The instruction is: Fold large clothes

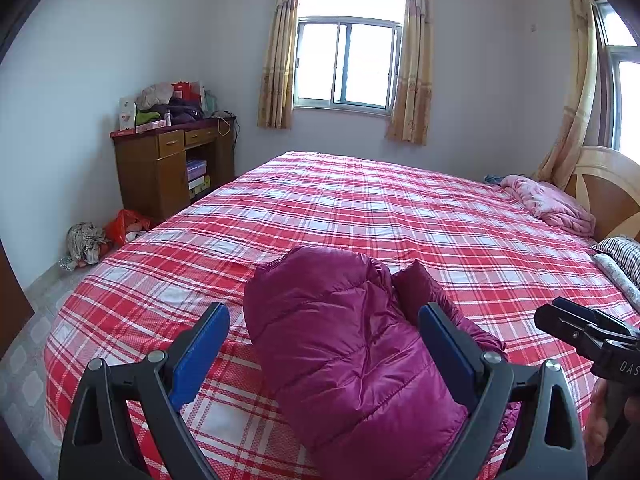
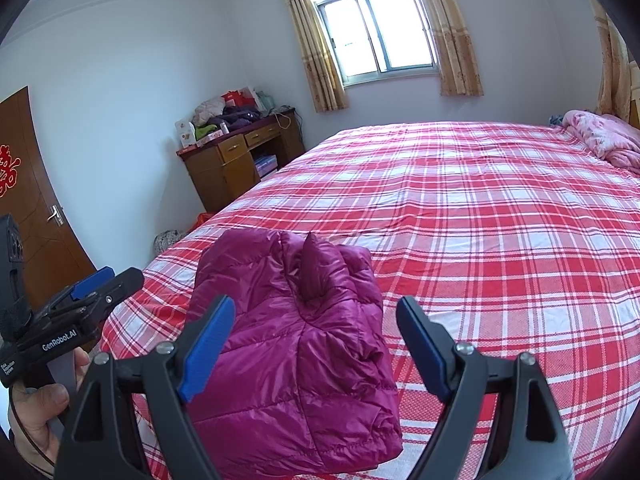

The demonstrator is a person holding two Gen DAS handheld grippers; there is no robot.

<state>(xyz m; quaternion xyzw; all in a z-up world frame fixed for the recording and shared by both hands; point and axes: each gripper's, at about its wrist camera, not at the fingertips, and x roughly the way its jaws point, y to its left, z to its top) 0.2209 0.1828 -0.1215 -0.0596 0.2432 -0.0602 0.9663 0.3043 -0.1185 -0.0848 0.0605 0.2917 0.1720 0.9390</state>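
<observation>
A magenta quilted down jacket (image 1: 352, 344) lies folded into a compact bundle on the red plaid bed (image 1: 360, 208), near its front edge. It also shows in the right wrist view (image 2: 292, 344). My left gripper (image 1: 324, 320) is open, its blue pads apart above the bundle, touching nothing. My right gripper (image 2: 316, 316) is open too, hovering over the bundle's right part, empty. The right gripper also shows at the right edge of the left wrist view (image 1: 580, 328), and the left gripper shows at the left of the right wrist view (image 2: 100, 284).
A pink blanket (image 1: 552, 204) lies by the wooden headboard (image 1: 608, 184) at the far right, with striped pillows (image 1: 624, 252) nearer. A cluttered wooden desk (image 1: 172, 160) stands left of the bed, with bags (image 1: 104, 236) on the floor. A brown door (image 2: 36, 200) is at the left.
</observation>
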